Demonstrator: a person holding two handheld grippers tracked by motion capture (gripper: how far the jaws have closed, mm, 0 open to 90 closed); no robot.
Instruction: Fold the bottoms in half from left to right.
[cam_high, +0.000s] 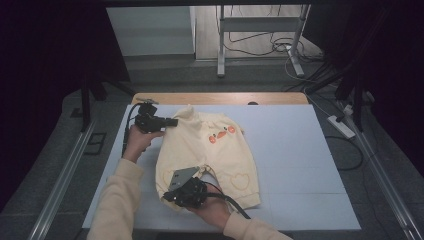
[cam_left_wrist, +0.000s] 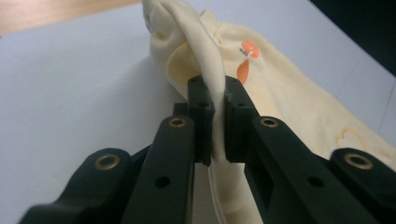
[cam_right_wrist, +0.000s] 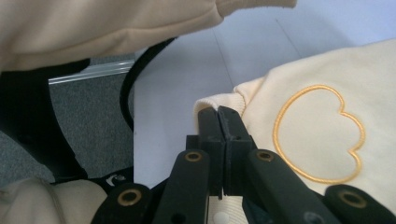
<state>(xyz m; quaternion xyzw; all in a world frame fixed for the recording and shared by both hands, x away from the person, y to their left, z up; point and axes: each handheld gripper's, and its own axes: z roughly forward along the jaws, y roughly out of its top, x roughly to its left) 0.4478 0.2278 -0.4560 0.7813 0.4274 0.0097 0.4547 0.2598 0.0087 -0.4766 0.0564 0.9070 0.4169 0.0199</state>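
Pale yellow baby pants (cam_high: 220, 155) lie flat on the white mat (cam_high: 300, 150), with orange carrot patches (cam_high: 222, 134) near the waist and a heart outline (cam_high: 240, 180) on one leg. My left gripper (cam_high: 173, 121) is shut on the waistband's far left corner. In the left gripper view a raised fold of the pants (cam_left_wrist: 205, 51) runs between the jaws of the left gripper (cam_left_wrist: 214, 88). My right gripper (cam_high: 166, 196) is shut on the near left leg cuff. In the right gripper view the right gripper (cam_right_wrist: 218, 112) pinches the cuff (cam_right_wrist: 219, 99) beside the embroidered heart (cam_right_wrist: 317, 135).
The wooden table edge (cam_high: 220, 98) shows beyond the mat. A power strip (cam_high: 342, 126) and cables lie on the floor at the right. A metal stand (cam_high: 220, 50) rises behind the table. A cream sleeve (cam_right_wrist: 116, 28) crosses the top of the right gripper view.
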